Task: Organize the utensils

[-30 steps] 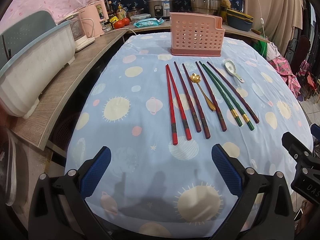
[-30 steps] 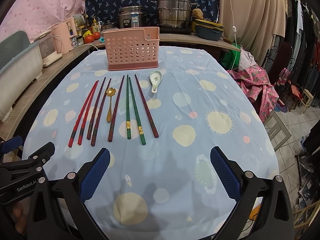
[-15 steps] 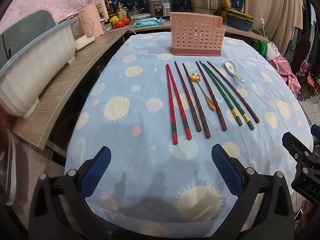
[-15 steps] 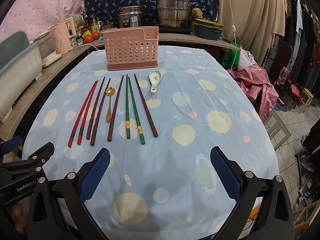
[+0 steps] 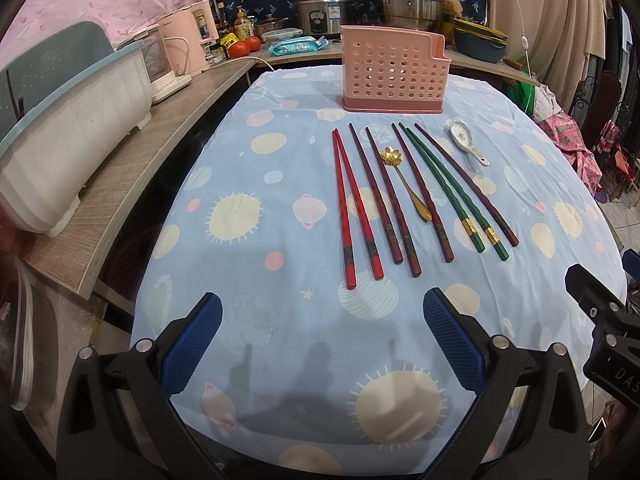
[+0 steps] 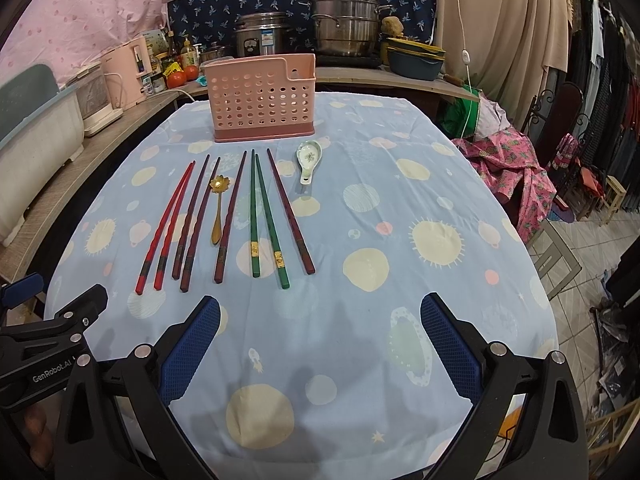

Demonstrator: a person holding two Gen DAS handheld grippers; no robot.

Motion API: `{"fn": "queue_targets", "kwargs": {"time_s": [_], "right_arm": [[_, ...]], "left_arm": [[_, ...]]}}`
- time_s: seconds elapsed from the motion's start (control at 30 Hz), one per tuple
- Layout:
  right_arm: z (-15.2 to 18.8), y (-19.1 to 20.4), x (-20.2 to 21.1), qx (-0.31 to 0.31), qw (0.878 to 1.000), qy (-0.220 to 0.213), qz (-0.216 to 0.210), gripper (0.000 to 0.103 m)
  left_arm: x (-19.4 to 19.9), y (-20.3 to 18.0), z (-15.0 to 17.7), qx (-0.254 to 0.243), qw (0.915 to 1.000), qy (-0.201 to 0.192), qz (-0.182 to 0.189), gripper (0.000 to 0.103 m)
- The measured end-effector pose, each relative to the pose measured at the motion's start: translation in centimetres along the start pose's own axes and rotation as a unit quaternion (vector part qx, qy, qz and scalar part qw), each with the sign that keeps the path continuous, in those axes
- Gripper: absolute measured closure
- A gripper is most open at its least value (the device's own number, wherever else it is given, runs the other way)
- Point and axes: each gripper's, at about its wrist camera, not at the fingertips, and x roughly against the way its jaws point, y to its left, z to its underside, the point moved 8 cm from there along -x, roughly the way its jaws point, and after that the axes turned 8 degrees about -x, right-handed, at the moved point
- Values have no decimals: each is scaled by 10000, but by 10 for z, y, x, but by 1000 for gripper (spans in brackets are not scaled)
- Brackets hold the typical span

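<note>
Looking from the left wrist, a white tub on the wooden counter fills the side, whereas the right wrist view takes in hanging clothes and a tiled floor. Both the left gripper and right gripper hover spread wide and empty above the near tablecloth. Beyond them lie red chopsticks, dark chopsticks, green chopsticks, a gold spoon and a ceramic spoon, side by side before the upright pink basket.
</note>
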Motion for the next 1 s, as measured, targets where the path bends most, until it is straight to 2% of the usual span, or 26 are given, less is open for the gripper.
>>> {"fn": "queue_targets", "kwargs": {"time_s": [0.6,0.7,0.87,1.0], "right_arm": [[-1,0,0,-14,10000,-15,-24,7],[-5,-3,-3,-72,10000,-47,-22,7],[-10,-18,-18,-289,9996,47,64,7],[-12,-24,-32,-370,9991,145,127,7]], "left_arm": [[1,5,-6,18,10000,-21,14,7],[-9,15,-8,205,9997,59,100,7],[-42,34,-4,729,9957,413,383,7],[-62,37,-6,730,9953,509,371,7]]}}
